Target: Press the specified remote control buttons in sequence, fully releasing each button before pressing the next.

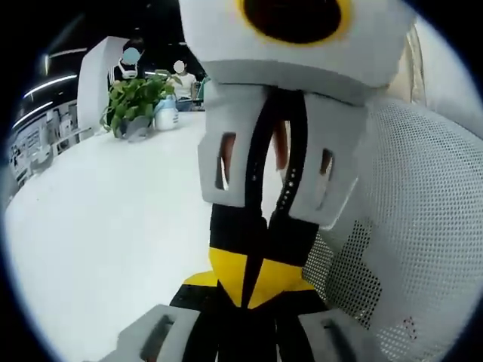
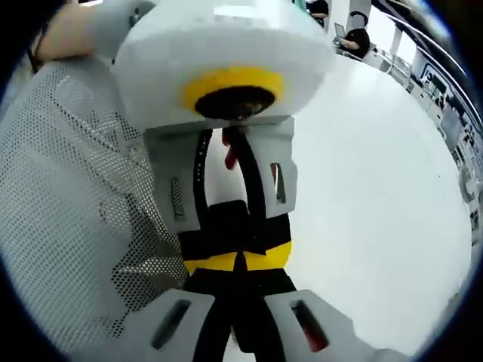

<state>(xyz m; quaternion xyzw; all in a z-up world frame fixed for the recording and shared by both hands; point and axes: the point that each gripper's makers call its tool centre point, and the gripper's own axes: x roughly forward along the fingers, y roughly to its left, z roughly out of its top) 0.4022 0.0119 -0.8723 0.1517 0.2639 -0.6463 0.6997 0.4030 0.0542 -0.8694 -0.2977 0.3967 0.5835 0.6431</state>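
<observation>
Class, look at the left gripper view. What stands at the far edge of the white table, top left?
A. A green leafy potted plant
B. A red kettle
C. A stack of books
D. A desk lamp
A: a green leafy plant stands at the far edge of the white table.

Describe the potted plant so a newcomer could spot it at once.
Start at the white table in the left gripper view and follow it to its far edge. There stands the potted plant, beside a pale jar; it alone has green leaves.
</observation>
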